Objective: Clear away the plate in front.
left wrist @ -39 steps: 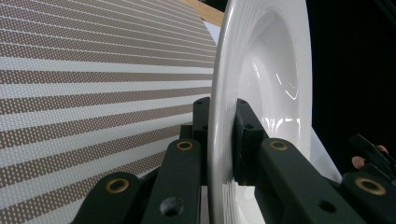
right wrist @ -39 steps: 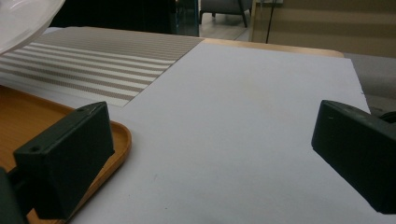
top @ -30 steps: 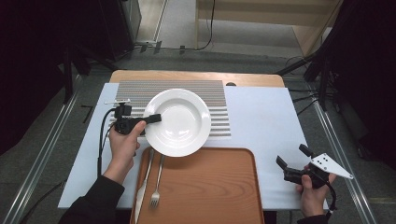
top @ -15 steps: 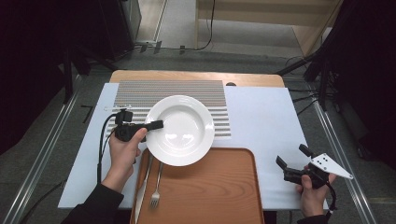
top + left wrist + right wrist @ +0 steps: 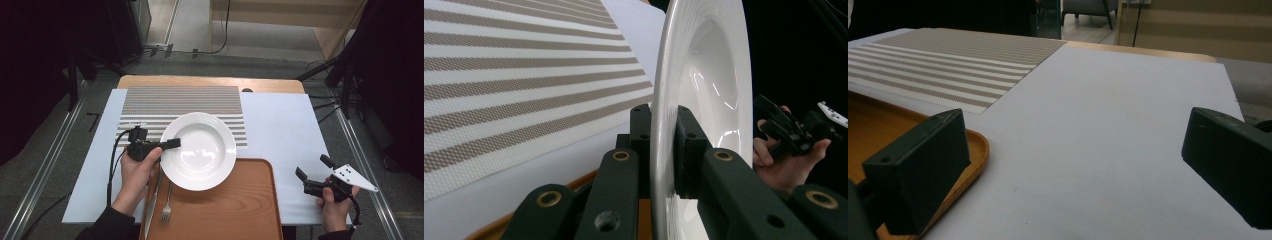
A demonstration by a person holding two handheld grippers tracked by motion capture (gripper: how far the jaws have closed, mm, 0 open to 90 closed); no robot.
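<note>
A white deep plate (image 5: 200,150) lies partly over the striped placemat (image 5: 182,100) and partly over the far edge of the wooden tray (image 5: 235,210). My left gripper (image 5: 172,144) is shut on the plate's left rim. In the left gripper view the jaws clamp the rim of the plate (image 5: 704,75) from both sides, with the gripper (image 5: 664,145) level. My right gripper (image 5: 312,167) stands open at the front right over the white sheet, nothing between its jaws. The right gripper view shows it (image 5: 1073,165) wide apart above bare white surface.
A fork (image 5: 166,212) and a knife (image 5: 152,197) lie along the tray's left side, just under the plate's near edge. The tray's corner (image 5: 878,125) sits left of the right gripper. The white sheet (image 5: 280,120) covers the table; dark floor and metal rails flank it.
The left gripper has carried the plate toward the person and a little right, off the placemat's middle and onto the tray's far edge. The right gripper has stayed put.
</note>
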